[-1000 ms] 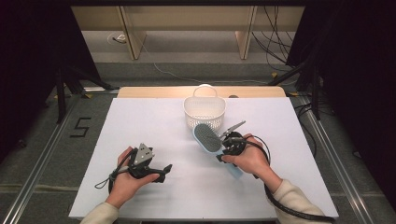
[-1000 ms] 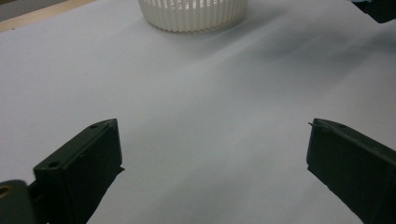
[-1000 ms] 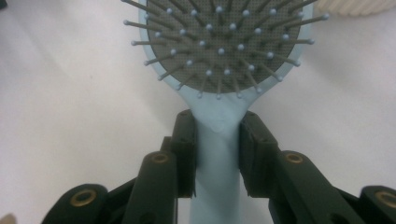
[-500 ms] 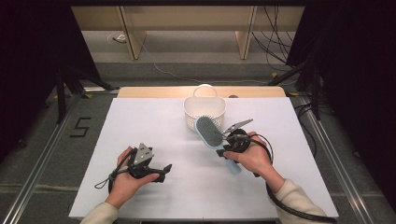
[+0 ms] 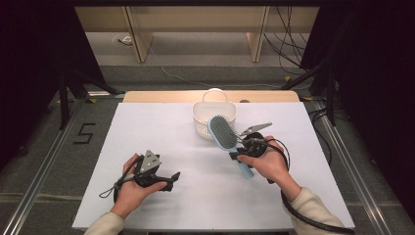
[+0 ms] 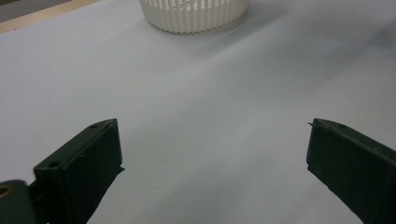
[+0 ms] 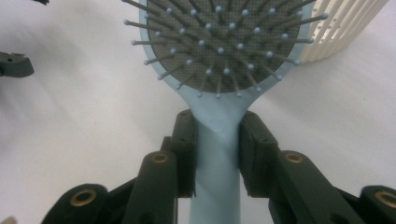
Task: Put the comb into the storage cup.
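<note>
I am clamping the light blue hairbrush (image 5: 226,138) by its neck in my right gripper (image 5: 243,154), right of centre in the high view, its bristled head tilting up against the near rim of the white basket (image 5: 203,113). Open white table (image 5: 161,132) is lying all around, the far wooden edge just behind the basket. My left gripper (image 5: 166,178) is resting lower left, jaws spread wide with nothing between them. The right gripper view is showing the pads (image 7: 186,140) pinching the handle; the left gripper view is showing bare table before the basket's slatted wall (image 6: 196,16).
</note>
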`<state>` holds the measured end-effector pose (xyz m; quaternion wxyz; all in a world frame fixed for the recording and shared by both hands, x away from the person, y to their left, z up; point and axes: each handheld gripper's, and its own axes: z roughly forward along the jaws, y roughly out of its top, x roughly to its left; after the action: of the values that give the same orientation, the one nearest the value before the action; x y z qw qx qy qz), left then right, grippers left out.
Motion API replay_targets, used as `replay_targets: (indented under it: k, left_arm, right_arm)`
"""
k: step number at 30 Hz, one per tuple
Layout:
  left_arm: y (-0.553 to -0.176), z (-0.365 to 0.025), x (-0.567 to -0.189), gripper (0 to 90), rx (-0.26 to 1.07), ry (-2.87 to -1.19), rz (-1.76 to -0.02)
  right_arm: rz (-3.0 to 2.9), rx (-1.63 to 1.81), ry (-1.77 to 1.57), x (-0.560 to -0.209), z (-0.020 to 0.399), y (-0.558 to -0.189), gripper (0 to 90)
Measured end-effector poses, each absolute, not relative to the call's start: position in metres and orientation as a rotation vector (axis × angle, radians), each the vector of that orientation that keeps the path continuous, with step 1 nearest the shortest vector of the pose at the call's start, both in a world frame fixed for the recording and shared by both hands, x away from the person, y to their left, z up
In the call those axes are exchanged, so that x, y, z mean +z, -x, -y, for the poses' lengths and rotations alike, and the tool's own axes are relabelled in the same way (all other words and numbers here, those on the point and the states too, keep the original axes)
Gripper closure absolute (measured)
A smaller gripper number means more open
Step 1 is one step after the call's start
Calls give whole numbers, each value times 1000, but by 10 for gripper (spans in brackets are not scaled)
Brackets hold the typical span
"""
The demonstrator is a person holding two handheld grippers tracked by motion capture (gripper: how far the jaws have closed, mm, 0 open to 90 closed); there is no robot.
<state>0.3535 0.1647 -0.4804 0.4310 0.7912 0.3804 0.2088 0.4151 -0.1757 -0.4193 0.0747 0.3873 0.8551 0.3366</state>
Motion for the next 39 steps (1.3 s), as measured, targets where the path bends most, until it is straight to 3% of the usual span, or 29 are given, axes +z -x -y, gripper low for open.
replay_targets:
  k: [39]
  left_arm:
    - [-354,-165,-480,29,526,-1970,-949]
  right_arm:
    - [-2443,1111,-1203,-410,186,-417,708]
